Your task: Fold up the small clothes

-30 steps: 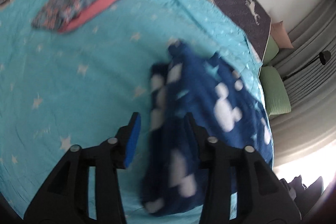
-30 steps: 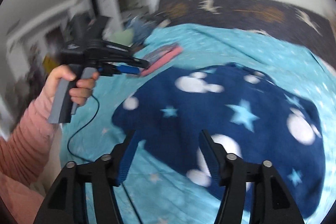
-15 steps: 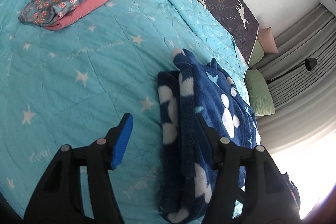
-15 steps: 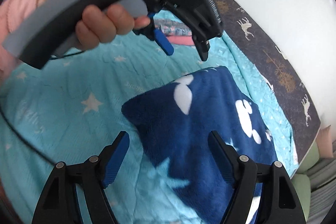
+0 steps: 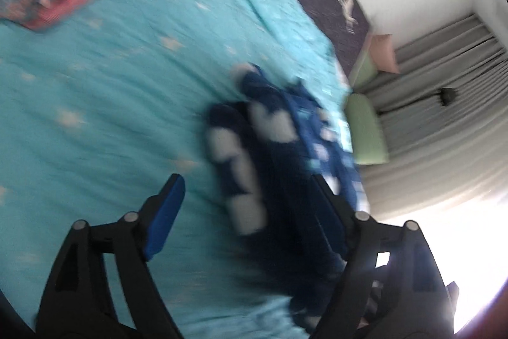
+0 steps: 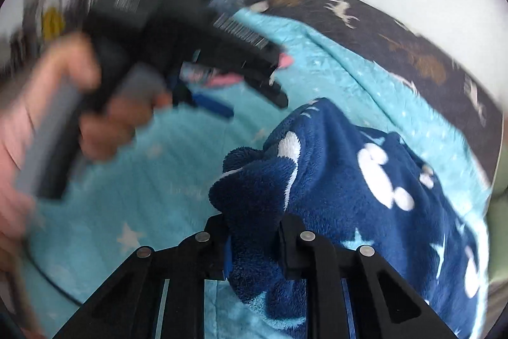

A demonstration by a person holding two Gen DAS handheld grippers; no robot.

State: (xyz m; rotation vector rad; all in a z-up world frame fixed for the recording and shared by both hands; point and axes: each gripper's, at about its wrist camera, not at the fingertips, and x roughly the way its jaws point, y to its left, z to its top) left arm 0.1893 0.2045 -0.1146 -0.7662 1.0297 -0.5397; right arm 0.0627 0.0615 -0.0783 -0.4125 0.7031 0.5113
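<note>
Right gripper (image 6: 254,247) jaws closing on a bunched corner of the navy fleece garment (image 6: 365,180) at six o'clock on the bed (image 6: 165,180), left gripper (image 5: 250,212) jaws opening over its edge, nothing pinched; soft, floppy, likely best gripped at corners.

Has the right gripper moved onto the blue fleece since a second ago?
Yes. The right gripper has come in from the turquoise bedspread beside it; its fingers are closing on a bunched corner of the blue fleece.
</note>
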